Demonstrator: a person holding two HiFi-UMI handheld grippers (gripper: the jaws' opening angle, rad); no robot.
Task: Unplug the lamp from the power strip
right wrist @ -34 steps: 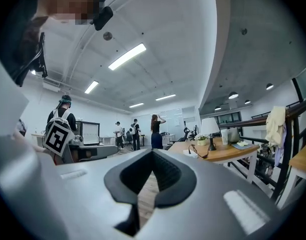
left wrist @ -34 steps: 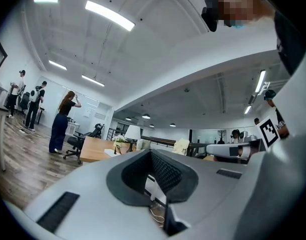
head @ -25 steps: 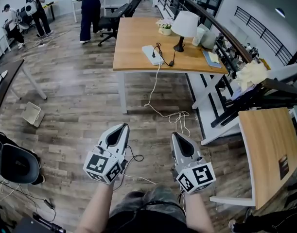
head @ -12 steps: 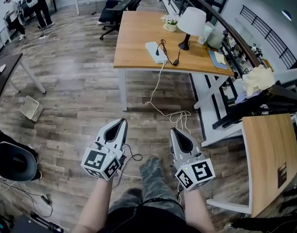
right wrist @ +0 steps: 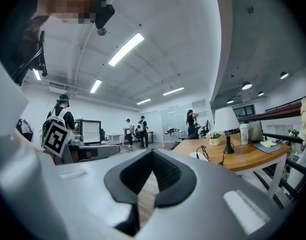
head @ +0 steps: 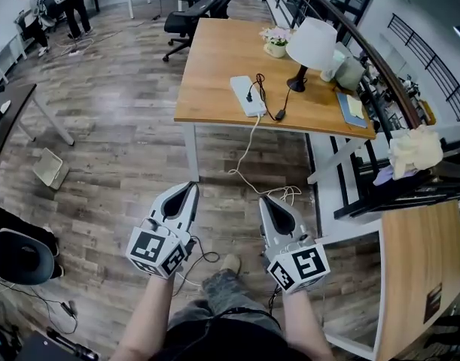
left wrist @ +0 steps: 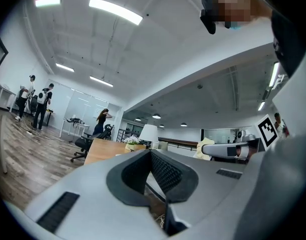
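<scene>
A white-shaded lamp (head: 312, 43) on a black stem stands on the wooden table (head: 214, 70) ahead. Its black cord runs over the tabletop to a plug in the white power strip (head: 247, 96). Both grippers hang over the floor well short of the table. The left gripper (head: 192, 190) and right gripper (head: 263, 201) are shut and hold nothing. The right gripper view shows the lamp (right wrist: 225, 121) and the power strip (right wrist: 199, 155) on the table (right wrist: 243, 159). In the left gripper view the lamp (left wrist: 148, 133) peeks over the jaws.
The strip's white cable (head: 248, 153) drops off the table edge and coils on the floor. A flower pot (head: 275, 42), cup (head: 348, 70) and notebook (head: 354, 105) share the table. A black rack (head: 410, 179) and wooden desk (head: 418, 269) stand right; an office chair (head: 188, 13) behind.
The table with the lamp and strip has come nearer and looms larger in the head view. Both grippers keep the same shut pose in front of the person.
</scene>
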